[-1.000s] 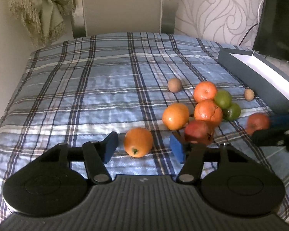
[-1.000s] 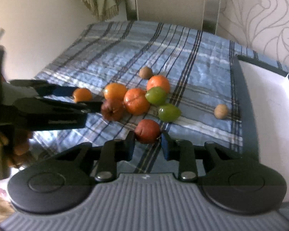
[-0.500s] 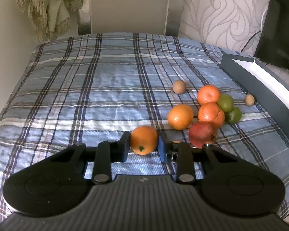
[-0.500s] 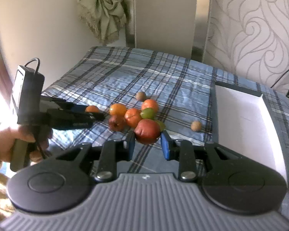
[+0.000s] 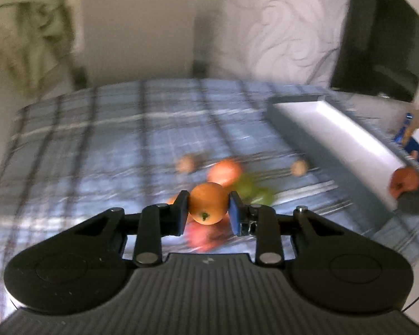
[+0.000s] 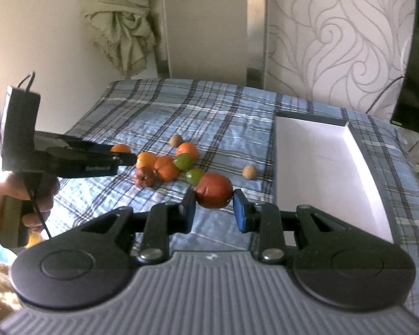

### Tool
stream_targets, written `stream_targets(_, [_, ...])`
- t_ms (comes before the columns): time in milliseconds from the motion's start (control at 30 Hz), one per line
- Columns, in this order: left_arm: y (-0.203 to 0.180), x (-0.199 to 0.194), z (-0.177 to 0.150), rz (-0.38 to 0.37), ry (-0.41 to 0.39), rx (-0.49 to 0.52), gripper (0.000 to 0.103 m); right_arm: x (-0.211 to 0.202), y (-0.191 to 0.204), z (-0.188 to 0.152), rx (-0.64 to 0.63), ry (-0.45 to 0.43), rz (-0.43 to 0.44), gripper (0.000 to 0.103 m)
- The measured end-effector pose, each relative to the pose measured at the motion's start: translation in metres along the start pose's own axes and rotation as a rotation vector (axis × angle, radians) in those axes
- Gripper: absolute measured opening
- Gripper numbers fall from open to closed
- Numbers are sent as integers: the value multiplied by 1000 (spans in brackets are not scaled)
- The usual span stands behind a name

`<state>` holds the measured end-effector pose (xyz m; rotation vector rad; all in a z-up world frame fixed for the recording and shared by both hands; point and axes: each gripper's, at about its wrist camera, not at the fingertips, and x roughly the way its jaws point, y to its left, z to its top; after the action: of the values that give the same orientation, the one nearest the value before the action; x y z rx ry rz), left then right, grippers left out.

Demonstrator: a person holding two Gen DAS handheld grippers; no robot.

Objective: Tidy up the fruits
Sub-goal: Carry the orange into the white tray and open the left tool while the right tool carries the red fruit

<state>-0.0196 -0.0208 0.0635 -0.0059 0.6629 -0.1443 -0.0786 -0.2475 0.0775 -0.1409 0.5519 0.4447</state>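
My left gripper (image 5: 208,212) is shut on an orange (image 5: 208,207) and holds it above the plaid cloth; the left wrist view is blurred by motion. My right gripper (image 6: 214,208) is shut on a red fruit (image 6: 214,190), held above the cloth just left of the white-lined box (image 6: 315,164). That red fruit also shows in the left wrist view (image 5: 404,185) at the box's near end. A pile of oranges (image 6: 166,168), green fruits (image 6: 184,161) and a dark red fruit (image 6: 144,176) lies on the cloth.
The box with dark grey walls (image 5: 296,129) stands along the table's right side. Two small brown fruits (image 6: 176,140) (image 6: 249,172) lie apart from the pile. A dark screen (image 5: 377,53) stands at the back right. A chair back (image 6: 206,25) is behind the table.
My left gripper has closed on the orange and lifted it off the cloth. My right gripper has risen with the red fruit and moved toward the box.
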Motion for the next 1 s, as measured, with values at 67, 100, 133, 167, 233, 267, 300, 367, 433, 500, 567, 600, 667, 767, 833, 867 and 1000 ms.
stream_targets(67, [-23, 7, 12, -47, -10, 37, 35, -5, -7, -3, 11, -4, -18, 32])
stream_targets(100, [-34, 11, 18, -69, -14, 56, 35, -7, -11, -4, 17, -5, -27, 32])
stream_targets(133, [-47, 17, 24, -95, -17, 74, 35, -10, -15, -6, 26, -5, -40, 32])
stream_targets(167, [-59, 23, 30, -119, -19, 91, 35, -13, -19, -8, 34, -5, -51, 32])
stream_targets(233, [-84, 35, 40, -159, -25, 122, 35, -19, -27, -11, 49, -6, -74, 32])
stream_targets(267, [-95, 42, 44, -175, -25, 136, 35, -22, -31, -13, 56, -6, -87, 32])
stream_targets(300, [-107, 51, 49, -186, -22, 146, 35, -24, -36, -15, 65, -5, -99, 32])
stream_targets(367, [-128, 67, 57, -214, -13, 161, 35, -32, -45, -20, 83, -4, -132, 32])
stream_targets(433, [-145, 81, 62, -238, -2, 170, 35, -39, -54, -25, 103, -4, -168, 32])
stream_targets(500, [-163, 96, 66, -253, 13, 188, 35, -46, -61, -29, 121, -3, -198, 32])
stream_targets(567, [-176, 111, 66, -262, 34, 202, 35, -52, -67, -33, 140, 1, -229, 32])
stream_targets(600, [-182, 118, 66, -260, 41, 212, 35, -54, -70, -34, 148, 3, -242, 32])
stream_targets(667, [-189, 131, 64, -255, 57, 232, 35, -59, -73, -37, 161, 5, -266, 32])
stream_targets(767, [-192, 147, 59, -244, 85, 248, 35, -64, -79, -41, 178, 10, -290, 32])
stream_targets(833, [-193, 152, 57, -237, 103, 257, 35, -65, -79, -42, 187, 13, -297, 32])
stream_targets(867, [-194, 153, 55, -229, 106, 261, 35, -64, -80, -42, 192, 16, -298, 32])
stream_targets(1000, [-191, 151, 56, -229, 97, 257, 36, -61, -80, -41, 195, 20, -284, 32])
